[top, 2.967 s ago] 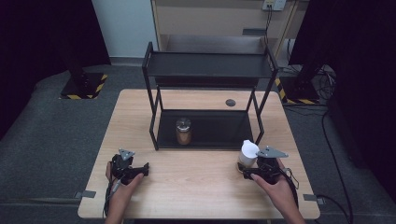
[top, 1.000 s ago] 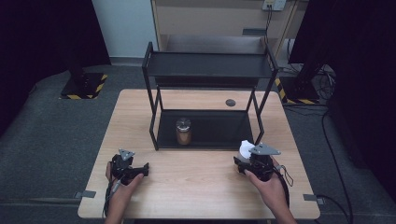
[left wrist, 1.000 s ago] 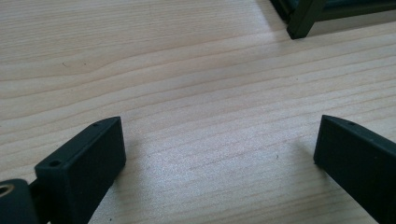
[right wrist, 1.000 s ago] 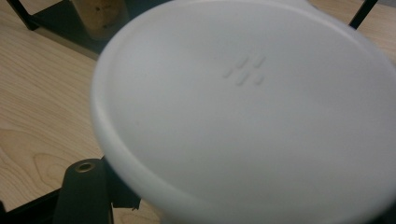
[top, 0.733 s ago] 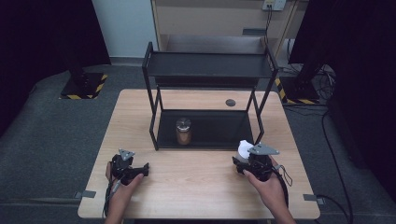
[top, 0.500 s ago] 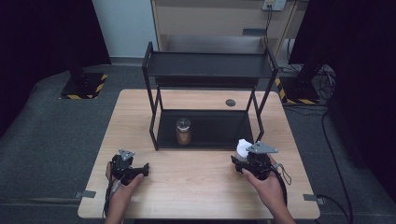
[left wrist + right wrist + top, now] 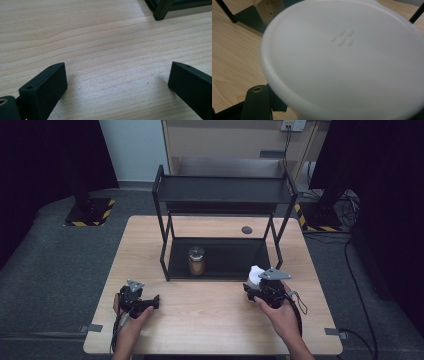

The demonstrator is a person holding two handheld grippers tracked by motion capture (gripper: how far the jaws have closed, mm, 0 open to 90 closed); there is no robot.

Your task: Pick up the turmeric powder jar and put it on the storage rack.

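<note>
High view: right gripper [image 7: 256,289] holds a white lidded cup [image 7: 255,275] just before the black rack [image 7: 225,195] at the table's [image 7: 210,320] right; left gripper [image 7: 150,302] rests low at the left, well apart.
Rack shelf: brown jar [image 7: 196,261] stands inside.
Left gripper view: jaws wide apart over bare wood, nothing between.
Right gripper view: the cup's white lid [image 7: 347,57] sits close up, gripped.

white lid [image 7: 347,60] blurred, cut off, hiding right gripper's jaws
</note>
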